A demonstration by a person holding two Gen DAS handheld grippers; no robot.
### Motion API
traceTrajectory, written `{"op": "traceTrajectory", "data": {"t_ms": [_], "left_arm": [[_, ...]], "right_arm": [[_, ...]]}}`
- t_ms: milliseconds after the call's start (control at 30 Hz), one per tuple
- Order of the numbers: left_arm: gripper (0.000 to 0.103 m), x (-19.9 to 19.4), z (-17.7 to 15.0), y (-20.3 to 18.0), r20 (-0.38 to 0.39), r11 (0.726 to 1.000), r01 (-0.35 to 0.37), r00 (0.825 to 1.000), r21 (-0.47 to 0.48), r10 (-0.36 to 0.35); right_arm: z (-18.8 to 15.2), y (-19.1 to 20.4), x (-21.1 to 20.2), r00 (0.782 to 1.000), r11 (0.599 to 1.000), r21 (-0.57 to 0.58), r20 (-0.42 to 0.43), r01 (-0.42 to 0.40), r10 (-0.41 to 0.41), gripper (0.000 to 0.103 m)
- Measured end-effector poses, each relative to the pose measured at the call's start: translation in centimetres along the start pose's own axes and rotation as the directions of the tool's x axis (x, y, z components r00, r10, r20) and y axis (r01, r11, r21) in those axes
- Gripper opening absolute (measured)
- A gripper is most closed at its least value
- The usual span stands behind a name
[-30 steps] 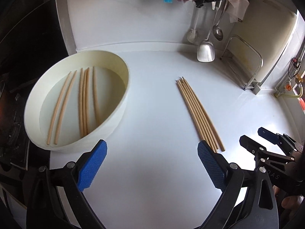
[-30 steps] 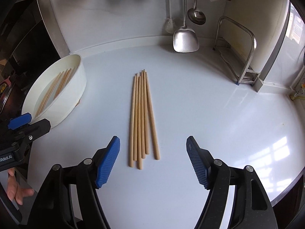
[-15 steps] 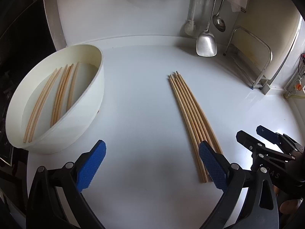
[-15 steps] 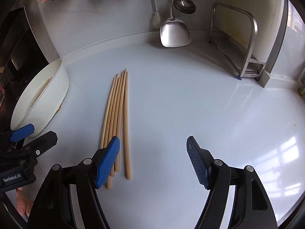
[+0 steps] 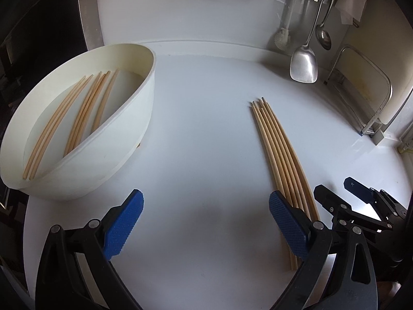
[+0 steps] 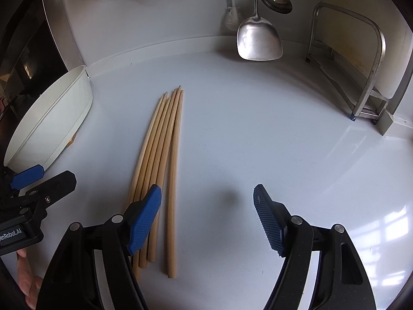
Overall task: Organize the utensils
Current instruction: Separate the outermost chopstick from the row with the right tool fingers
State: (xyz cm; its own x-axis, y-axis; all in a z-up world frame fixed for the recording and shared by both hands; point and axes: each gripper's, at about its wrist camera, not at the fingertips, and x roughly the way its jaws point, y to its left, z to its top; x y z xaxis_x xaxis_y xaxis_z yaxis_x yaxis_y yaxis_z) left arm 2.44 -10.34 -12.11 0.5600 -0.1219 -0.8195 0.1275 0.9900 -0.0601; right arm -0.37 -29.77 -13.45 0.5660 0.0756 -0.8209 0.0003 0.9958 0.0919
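A: Status?

B: Chopsticks in two lots. One row lies on the desk [image 6: 258, 139]: loose chopsticks [image 6: 165, 155], side by side, tips toward the back wall. More chopsticks [image 5: 77, 118] lie in the white bowl [image 5: 124, 139] at the desk's left edge.

A: Grippers?

B: Left hand-held gripper [image 5: 205, 222] wide, nothing between the pads, over bare desk between bowl and row. Right hand-held gripper [image 6: 207, 217] also wide and empty. Its left pad [image 6: 144, 219] overlaps the near ends of the row. Can't tell if it touches them or hangs just above.

A: Pose?

B: Both pitched steeply down at the desk, side by side, close together. Each sees the other at its frame edge.

A: Next step, my guess: grab sticks, move to bowl?

B: Likely. To do it well: shift the right one left so the row sits centred between the pads, not under one. Come down near the thick ends and close across the row. The sticks are thin and round, so they'll roll and fan out if caught off-centre.
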Motion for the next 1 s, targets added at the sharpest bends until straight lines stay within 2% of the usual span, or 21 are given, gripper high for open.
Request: {"op": "traceTrajectory", "data": {"t_ms": [367,1000], "left_arm": [[0.096,0.8,0.2,0.1,-0.017,1.000,0.009,1.000,-0.019,-0.009],[0.096,2.9,0.4,-2.2,-0.058,0.999,0.042,0.997,-0.024,-0.044]], "right_arm": [[-0.1,0.5,1.2,0.999,0.996,-0.078,-0.017,0.048,-0.049,0.071],[0.0,-2.4,1.2,0.997,0.996,-0.059,-0.008,0.071,-0.072,0.071]]}}
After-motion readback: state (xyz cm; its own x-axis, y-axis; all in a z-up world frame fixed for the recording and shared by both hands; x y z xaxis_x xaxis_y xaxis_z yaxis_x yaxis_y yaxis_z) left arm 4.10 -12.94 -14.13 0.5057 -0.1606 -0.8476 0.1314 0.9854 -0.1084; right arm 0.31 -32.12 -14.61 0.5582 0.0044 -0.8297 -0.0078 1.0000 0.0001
